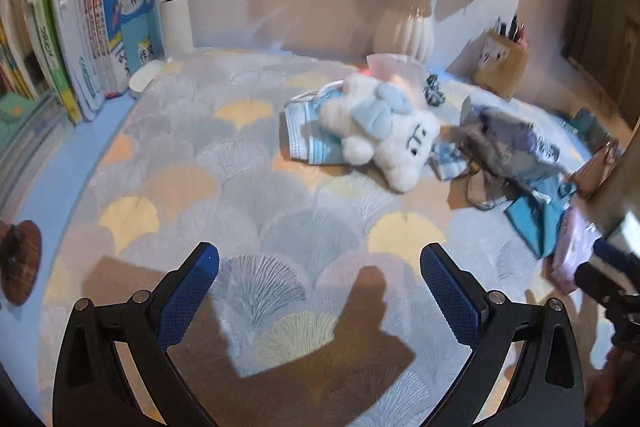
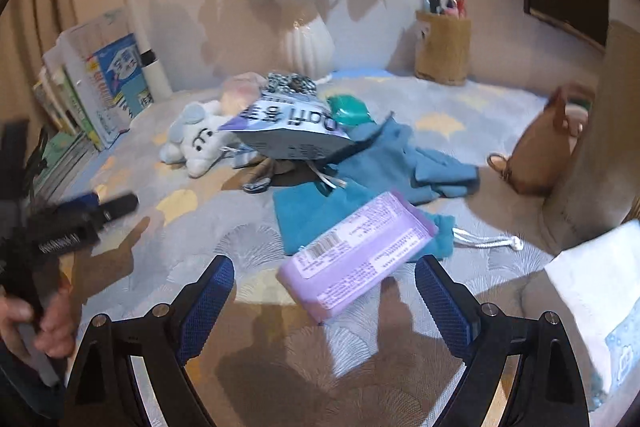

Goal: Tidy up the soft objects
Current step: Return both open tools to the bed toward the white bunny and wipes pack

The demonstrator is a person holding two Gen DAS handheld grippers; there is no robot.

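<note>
Left wrist view: the left gripper (image 1: pixel 320 291) hangs over a bare stretch of the fan-patterned tablecloth (image 1: pixel 168 155), its blue-padded jaws spread wide with nothing between them. Only this view shows the face mask (image 1: pixel 304 139) lying flat under the white plush toy (image 1: pixel 384 135), which rests on its side near the middle of the table, blue ears toward the wall. A row of upright books (image 1: pixel 100 39) lines the left edge; a white ribbed vase (image 1: pixel 404 31) of blue and white flowers stands behind the toy, and a pen holder (image 1: pixel 502 63) beside it. The soft pile to the right is blurred.

Right wrist view: the right gripper (image 2: pixel 324 291) is likewise spread and empty, the near end of a lilac wrapped pack (image 2: pixel 356 259) lying on the table just beyond its tips. This view alone makes out the pile: the pack rests on a teal cloth pouch (image 2: pixel 296 223) with a white drawstring (image 2: pixel 488 241), a blue garment (image 2: pixel 404 155) behind it, and a printed packet (image 2: pixel 288 135) tilted on top, partly blocking the plush toy (image 2: pixel 196 143). A tan bag (image 2: pixel 540 155) stands right. At left, a hand (image 2: pixel 48 323) grips the other tool's handle.
</note>
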